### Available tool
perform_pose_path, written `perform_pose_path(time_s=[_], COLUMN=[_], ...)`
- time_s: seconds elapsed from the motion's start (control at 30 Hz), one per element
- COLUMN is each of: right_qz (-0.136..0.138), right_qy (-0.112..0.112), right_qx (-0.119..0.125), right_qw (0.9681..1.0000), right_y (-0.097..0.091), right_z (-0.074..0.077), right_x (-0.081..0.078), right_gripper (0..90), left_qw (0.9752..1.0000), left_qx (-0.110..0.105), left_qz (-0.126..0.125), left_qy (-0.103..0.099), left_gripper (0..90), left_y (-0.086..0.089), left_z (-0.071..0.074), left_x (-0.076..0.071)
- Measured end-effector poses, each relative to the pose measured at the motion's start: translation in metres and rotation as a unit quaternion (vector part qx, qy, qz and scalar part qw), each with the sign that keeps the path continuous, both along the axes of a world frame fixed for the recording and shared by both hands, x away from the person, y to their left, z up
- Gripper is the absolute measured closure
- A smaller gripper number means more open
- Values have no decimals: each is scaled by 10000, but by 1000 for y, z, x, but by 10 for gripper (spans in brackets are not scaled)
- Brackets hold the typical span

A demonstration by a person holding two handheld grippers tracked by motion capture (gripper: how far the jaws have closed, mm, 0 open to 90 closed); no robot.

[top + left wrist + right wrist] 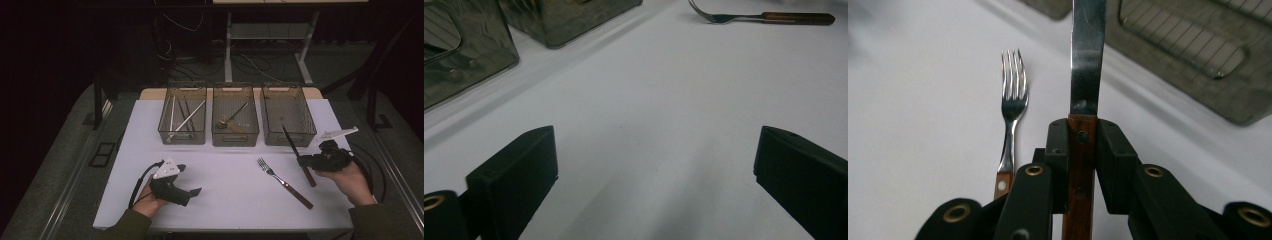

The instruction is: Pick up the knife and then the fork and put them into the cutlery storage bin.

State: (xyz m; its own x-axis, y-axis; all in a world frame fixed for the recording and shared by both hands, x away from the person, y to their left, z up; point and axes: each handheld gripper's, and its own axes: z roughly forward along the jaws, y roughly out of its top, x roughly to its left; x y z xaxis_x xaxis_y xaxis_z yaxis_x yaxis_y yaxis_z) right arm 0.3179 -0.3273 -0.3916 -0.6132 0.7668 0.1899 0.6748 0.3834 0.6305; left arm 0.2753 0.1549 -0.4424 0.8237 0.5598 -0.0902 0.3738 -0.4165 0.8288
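Sorting cutlery into wire baskets: the knife is lifted and ready for delivery.

On the white worktop three wire baskets stand in a row: the left basket holds long thin utensils, the middle basket a few more pieces, and the right basket looks empty. The right tool is pressed together on the wooden handle of a knife, whose blade points up and forward toward the right basket. The left tool rests near the worktop's front edge, its jaws spread wide with nothing between them. A wooden-handled fork lies flat between the two tools. The next move likely calls for carrying the knife over a basket rim, then lowering and releasing.
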Motion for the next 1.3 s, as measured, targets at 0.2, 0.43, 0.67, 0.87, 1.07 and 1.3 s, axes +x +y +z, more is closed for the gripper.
perform_pose_path(time_s=[0.2, 0.43, 0.67, 0.87, 1.07, 1.3], right_qz=[-153, -306, -457, -621, -722, -852], right_qy=[-217, -518, -726, -862, -1021, -1173], right_qx=[292, 467, 494, 614, 620, 554], right_qw=[9992, 9971, 9951, 9924, 9902, 9879], right_y=[-5, -10, -11, -13, -10, -7], right_z=[6, 14, 24, 34, 52, 67], right_x=[2, 6, 14, 28, 44, 70], right_gripper=[774, 773, 773, 773, 773, 773], left_qw=[9998, 9999, 9998, 9999, 9997, 9998], left_qx=[-32, 10, -7, -18, -50, -50], left_qz=[36, -97, -110, -59, -114, -131], left_qy=[170, 67, 134, 161, 193, 160], left_gripper=[0, 0, 0, 0, 0, 0], left_y=[4, 5, 5, 7, 8, 10], left_z=[1, 1, 1, 1, 2, 3], left_x=[1, -1, -1, -1, -1, 0])
